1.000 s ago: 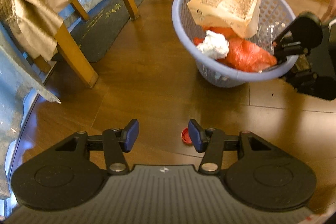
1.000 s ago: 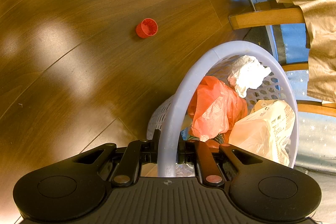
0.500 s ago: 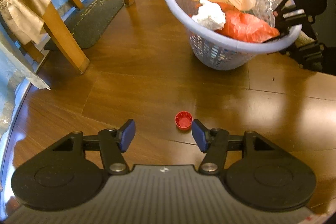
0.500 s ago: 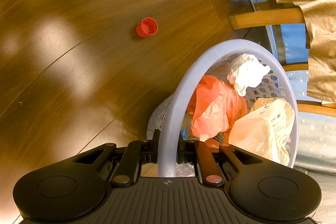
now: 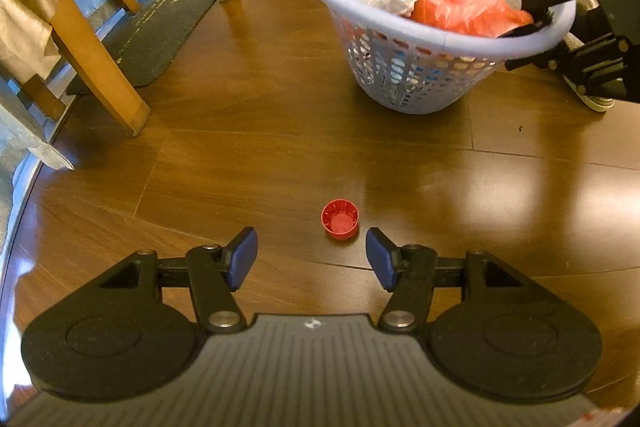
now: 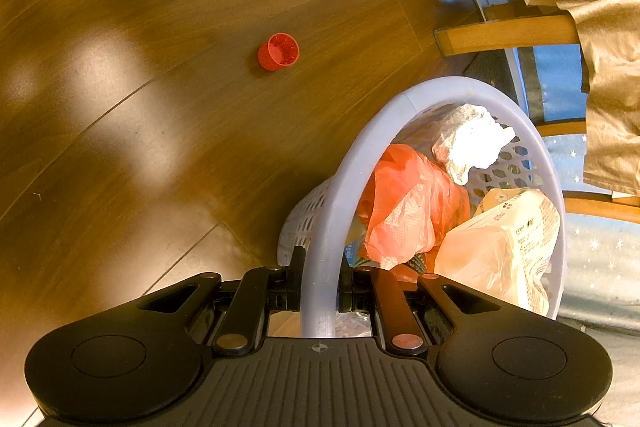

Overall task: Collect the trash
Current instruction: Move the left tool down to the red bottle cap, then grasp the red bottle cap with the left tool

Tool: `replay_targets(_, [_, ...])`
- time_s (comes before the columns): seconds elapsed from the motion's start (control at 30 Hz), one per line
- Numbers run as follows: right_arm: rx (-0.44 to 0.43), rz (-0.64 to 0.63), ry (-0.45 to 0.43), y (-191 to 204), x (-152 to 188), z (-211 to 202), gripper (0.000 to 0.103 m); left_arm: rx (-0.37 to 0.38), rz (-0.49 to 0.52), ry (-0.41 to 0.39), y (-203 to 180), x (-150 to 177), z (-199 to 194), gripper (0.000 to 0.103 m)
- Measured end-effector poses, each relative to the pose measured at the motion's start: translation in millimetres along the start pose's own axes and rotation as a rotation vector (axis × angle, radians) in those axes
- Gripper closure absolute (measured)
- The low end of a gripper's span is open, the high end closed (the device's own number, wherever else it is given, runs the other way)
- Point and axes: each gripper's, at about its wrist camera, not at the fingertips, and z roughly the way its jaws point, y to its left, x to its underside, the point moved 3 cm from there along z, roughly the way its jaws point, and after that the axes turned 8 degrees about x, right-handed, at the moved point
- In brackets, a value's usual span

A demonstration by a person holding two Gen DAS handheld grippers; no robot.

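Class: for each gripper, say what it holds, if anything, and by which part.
The right gripper is shut on the basket, gripping its rim. The left gripper holds nothing: its jaws stand open above the red cap.

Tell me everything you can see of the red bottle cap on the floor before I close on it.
The red bottle cap is small, round and looks like ribbed plastic. It lies alone on the bare wooden floor, hollow side facing up, tipped slightly in the right wrist view. Nothing touches it. It sits just ahead of the open left gripper, nearer its right-hand finger in that view, not yet between the pads. The basket stands apart from it.
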Motion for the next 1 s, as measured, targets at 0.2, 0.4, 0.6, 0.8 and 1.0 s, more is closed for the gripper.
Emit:
replay_targets(0.2, [0.0,0.004,0.001,-0.8,-0.1,0.2,0.095,0.007,-0.011,-0.001,1.5,2.5,15.4,0.048])
replay_targets(0.4, [0.004,0.009,0.003,-2.4,0.1,0.0,0.094,0.024,-0.026,-0.015,2.6,0.5,32.2,0.047])
replay_targets(0.6, [0.011,0.018,0.005,-4.9,1.4,0.6,0.092,0.042,-0.022,-0.014,0.3,2.7,49.6,0.047])
replay_targets(0.8, [0.018,0.008,0.005,-4.5,3.2,0.3,0.091,0.05,-0.046,-0.011,2.3,4.6,70.0,0.047])
replay_targets(1.0, [0.017,0.006,0.005,-3.5,2.7,0.1,0.091,0.057,-0.042,-0.007,4.2,3.1,88.0,0.047])
